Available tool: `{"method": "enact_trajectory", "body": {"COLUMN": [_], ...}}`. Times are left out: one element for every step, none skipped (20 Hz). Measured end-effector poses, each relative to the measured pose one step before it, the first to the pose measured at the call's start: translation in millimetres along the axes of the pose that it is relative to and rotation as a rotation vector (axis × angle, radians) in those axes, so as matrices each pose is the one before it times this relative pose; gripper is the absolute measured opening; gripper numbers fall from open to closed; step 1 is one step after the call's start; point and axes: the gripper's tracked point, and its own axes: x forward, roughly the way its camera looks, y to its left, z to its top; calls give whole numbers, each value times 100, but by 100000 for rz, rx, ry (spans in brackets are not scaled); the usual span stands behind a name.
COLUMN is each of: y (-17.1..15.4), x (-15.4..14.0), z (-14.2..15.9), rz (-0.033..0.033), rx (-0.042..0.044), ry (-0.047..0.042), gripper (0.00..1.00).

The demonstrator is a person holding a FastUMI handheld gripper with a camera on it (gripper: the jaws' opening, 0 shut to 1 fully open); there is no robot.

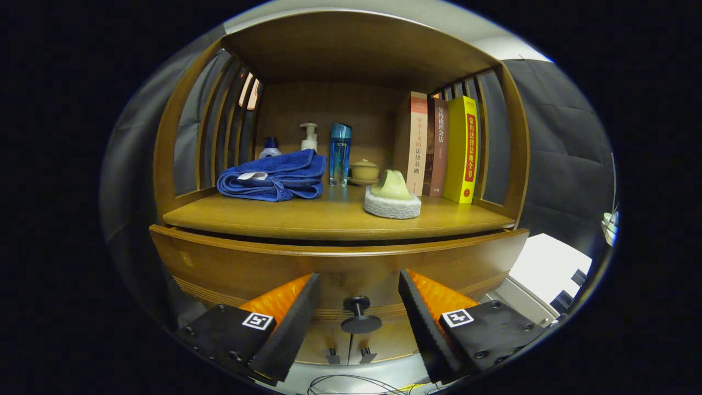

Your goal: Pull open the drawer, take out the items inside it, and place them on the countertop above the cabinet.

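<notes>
The gripper (359,307) stands wide open around the drawer (340,263) knob (360,316), not touching; countertop (307,216) front edge is free.

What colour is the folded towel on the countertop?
Blue towel, seen in the gripper view.

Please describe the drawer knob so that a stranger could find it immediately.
Start at the wooden cabinet; under its countertop runs the closed drawer front. The drawer knob, dark and round on a short stem, sits between the open gripper fingers, above two smaller dark door pulls.
</notes>
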Motion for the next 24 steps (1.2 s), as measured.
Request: {"method": "enact_trajectory", "body": {"y": [-7,-10,17,23,33,161,5,-60,-96,2,-121,-146,273,278,63,-202,-181,-12,-69,-86,-104,-48,-173,-300], "x": [251,315,331,248,307,260,-129,43,-128,103,-19,-246,-270,-217,-456,-526,-483,-283,-578,-654,-702,-688,-707,-640], "z": [-23,-52,-4,126,79,11,81,-92,55,-114,-40,177,834,1178,1173,1248,1252,1247,1148,1312,1429,1627,1789,1804], "rz": [-159,-337,-359,-443,-501,-257,-470,-17,161,173,-97,-112,821,852,347,-27,-153,-29,214,184,487,550,568,230], "rx": [1567,1185,301,-361,-715,96,19,-650,-525,-114,17,736,1744,1244,-476,-1804,-2351,-2020,-1143,-264,395,756,875,758], "ry": [653,599,297,12,204,780,340,-437,-535,30,934,1056,-778,-1624,-1839,-1733,-1339,-1206,-861,-844,-893,-1265,-1613,-1389], "gripper": [96,96,96,96,96,96,96,96,95,95,95,96,97,97,97,97,97,97,97,97,97,97,97,97]}}
